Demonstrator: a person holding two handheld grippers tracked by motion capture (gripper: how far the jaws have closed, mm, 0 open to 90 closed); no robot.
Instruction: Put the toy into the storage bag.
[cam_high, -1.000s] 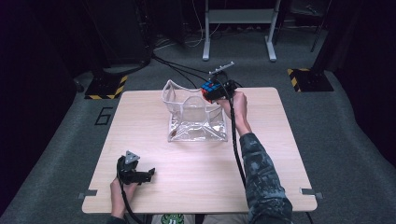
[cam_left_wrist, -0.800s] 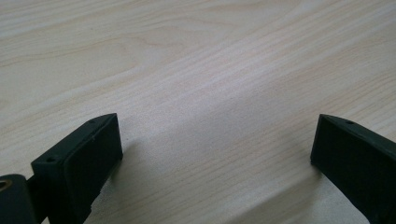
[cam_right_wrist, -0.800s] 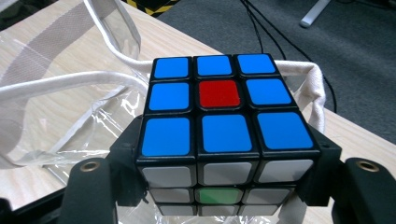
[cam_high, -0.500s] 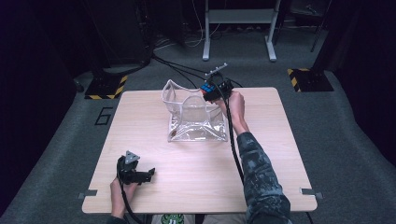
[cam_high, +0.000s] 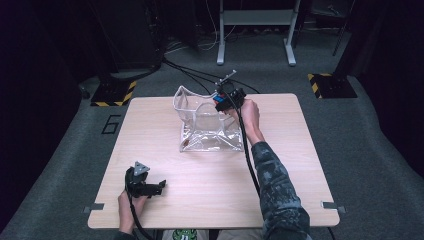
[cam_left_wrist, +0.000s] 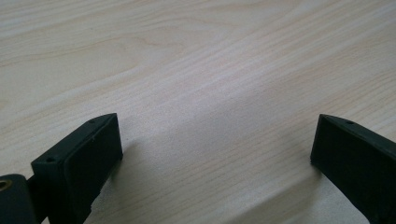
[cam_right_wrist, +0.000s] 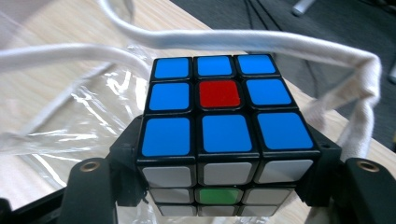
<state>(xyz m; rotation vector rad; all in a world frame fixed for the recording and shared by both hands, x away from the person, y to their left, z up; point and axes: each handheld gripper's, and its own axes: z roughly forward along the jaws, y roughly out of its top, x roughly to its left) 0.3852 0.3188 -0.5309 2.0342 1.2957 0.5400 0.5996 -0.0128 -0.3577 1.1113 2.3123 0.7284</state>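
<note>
A clear plastic bag (cam_high: 207, 127) with a white fabric rim (cam_right_wrist: 261, 39) stands open at the table's far middle. My right gripper (cam_high: 220, 101) is shut on a puzzle cube (cam_right_wrist: 224, 126) whose top face is blue with a red centre and whose near face is white with a green centre. It holds the cube over the bag's far right rim. Near the front left corner my left gripper (cam_high: 159, 187) rests on the table, open with nothing between its fingers (cam_left_wrist: 79, 163).
The light wooden table (cam_high: 280, 180) has bare surface in front of the bag. Black cables (cam_high: 190, 70) run over the grey floor behind the table. A metal stand (cam_high: 255, 30) is at the back, and yellow-black striped bases (cam_high: 112, 92) flank the table.
My right gripper has carried the cube a little farther away over the bag's rim. The left gripper has stayed where it was.
</note>
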